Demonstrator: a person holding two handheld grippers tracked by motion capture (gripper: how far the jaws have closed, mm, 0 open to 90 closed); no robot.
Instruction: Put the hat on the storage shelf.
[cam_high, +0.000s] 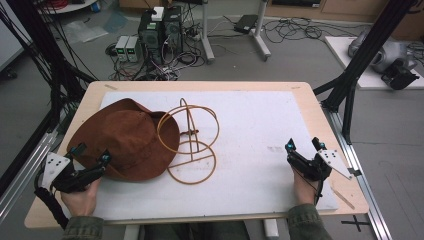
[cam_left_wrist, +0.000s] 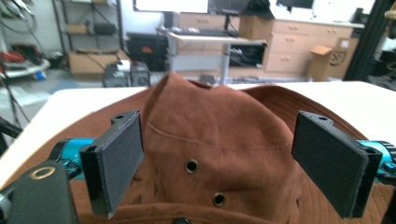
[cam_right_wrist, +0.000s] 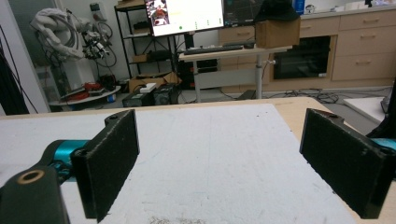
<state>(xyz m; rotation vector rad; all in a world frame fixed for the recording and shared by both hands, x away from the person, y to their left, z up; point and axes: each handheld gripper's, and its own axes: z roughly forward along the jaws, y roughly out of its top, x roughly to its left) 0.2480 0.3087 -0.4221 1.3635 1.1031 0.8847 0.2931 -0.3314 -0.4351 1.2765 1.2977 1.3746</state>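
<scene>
at far left we log the left gripper (cam_high: 91, 154), jaws spread wide and empty, poised at the near brim of a brown hat (cam_high: 125, 137) lying on the white mat (cam_high: 260, 145). just right, touching the hat, a wire hat stand (cam_high: 192, 142). far right, the right gripper (cam_high: 302, 146), wide open, empty, over bare mat.

My left gripper (cam_high: 91, 152) and right gripper (cam_high: 303, 144) are black, each with teal collars behind flat black jaws faced in matte pads (cam_left_wrist: 122, 158). A grey three-cornered plate (cam_high: 53, 168) with small dark holes tops each. A thick black cable (cam_high: 50, 205) trails from the left one. My sleeves (cam_high: 306, 223) are olive green. A brass-ringed hole (cam_right_wrist: 31, 176) marks each body.
</scene>
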